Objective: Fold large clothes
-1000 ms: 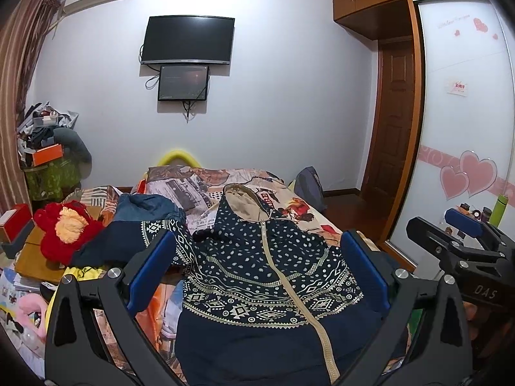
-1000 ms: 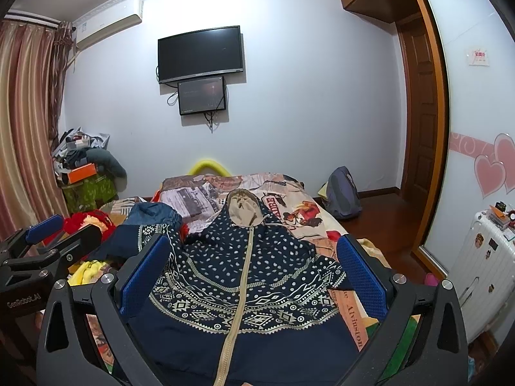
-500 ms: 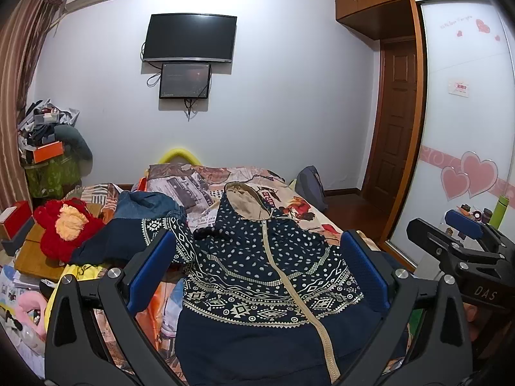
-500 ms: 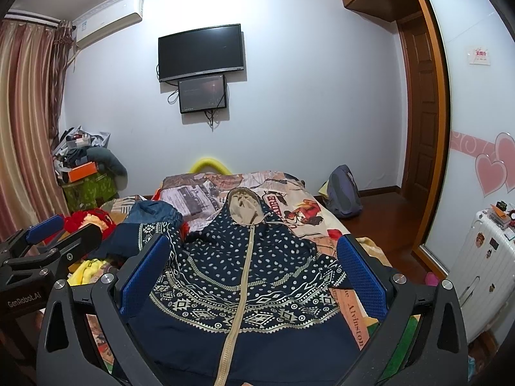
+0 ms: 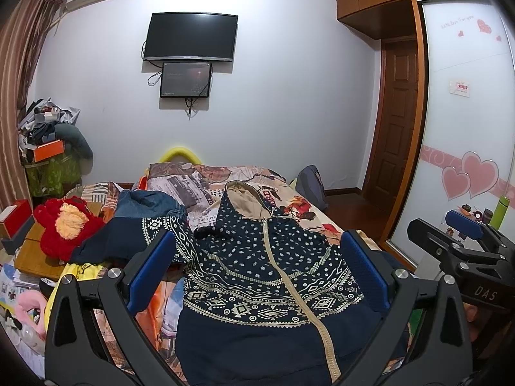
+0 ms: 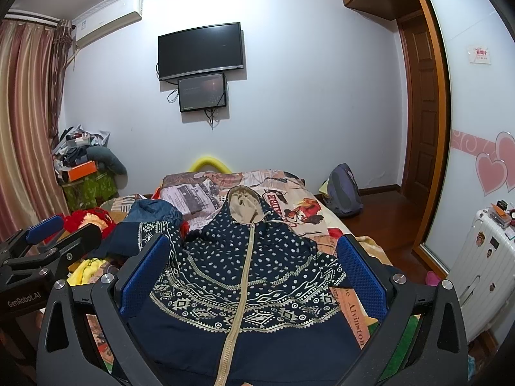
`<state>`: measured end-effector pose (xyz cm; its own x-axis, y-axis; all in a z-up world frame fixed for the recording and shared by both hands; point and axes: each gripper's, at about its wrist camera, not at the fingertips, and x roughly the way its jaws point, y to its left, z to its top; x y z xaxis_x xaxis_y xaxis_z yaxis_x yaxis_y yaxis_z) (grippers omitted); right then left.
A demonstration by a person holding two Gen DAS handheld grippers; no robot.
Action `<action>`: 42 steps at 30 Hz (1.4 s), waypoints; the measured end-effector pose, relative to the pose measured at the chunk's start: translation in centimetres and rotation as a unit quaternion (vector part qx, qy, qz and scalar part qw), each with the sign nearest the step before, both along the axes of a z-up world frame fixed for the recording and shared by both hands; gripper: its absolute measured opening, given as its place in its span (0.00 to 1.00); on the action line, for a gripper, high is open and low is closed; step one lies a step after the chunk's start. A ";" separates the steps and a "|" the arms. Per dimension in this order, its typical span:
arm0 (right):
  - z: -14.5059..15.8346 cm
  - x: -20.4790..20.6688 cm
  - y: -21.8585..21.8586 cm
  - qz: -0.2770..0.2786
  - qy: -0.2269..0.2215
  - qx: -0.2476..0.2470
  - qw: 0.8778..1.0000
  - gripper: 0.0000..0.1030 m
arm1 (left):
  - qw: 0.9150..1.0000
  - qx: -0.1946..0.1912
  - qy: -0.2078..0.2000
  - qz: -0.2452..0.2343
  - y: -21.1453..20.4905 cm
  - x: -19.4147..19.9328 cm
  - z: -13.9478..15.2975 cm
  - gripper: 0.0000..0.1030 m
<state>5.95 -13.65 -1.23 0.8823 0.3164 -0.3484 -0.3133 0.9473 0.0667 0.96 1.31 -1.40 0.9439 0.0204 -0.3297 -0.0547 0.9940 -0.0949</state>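
A navy hooded jacket (image 5: 257,276) with white dots, patterned bands and a beige zipper lies front-up on the bed, hood toward the far wall; it also shows in the right wrist view (image 6: 244,276). Its left sleeve (image 5: 128,234) stretches out to the left. My left gripper (image 5: 257,267) is open and empty, held above the jacket's lower half. My right gripper (image 6: 251,267) is open and empty, also above the jacket. Each gripper appears at the edge of the other's view, the right one (image 5: 463,251) and the left one (image 6: 48,244).
The bed (image 6: 289,206) has a printed cover. Blue jeans (image 5: 145,202) and a red plush toy (image 5: 64,225) lie left of the jacket. A backpack (image 6: 344,189) sits on the floor at right, a white suitcase (image 6: 482,273) nearer. Clutter piles at far left (image 5: 48,148).
Both grippers have tilted very slightly; the scene sits marginally lower in the views. The jacket has not moved and both grippers stay open.
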 end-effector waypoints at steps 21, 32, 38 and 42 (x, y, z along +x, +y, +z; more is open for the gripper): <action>-0.7 1.9 0.4 -0.002 0.020 -0.007 1.000 1.00 | 1.000 -0.001 0.017 0.004 0.9 2.6 -0.7 1.00; -1.5 8.1 2.1 -0.007 0.040 -0.027 0.999 1.00 | 0.998 -0.002 0.036 0.048 6.4 8.1 -1.8 1.00; -2.6 12.7 3.6 -0.009 0.043 -0.052 0.998 1.00 | 0.991 -0.005 0.057 0.123 13.1 11.6 -3.7 1.00; -3.6 15.7 4.7 -0.017 0.046 -0.077 0.996 1.00 | 0.983 -0.046 0.081 0.156 19.6 13.4 -5.9 1.00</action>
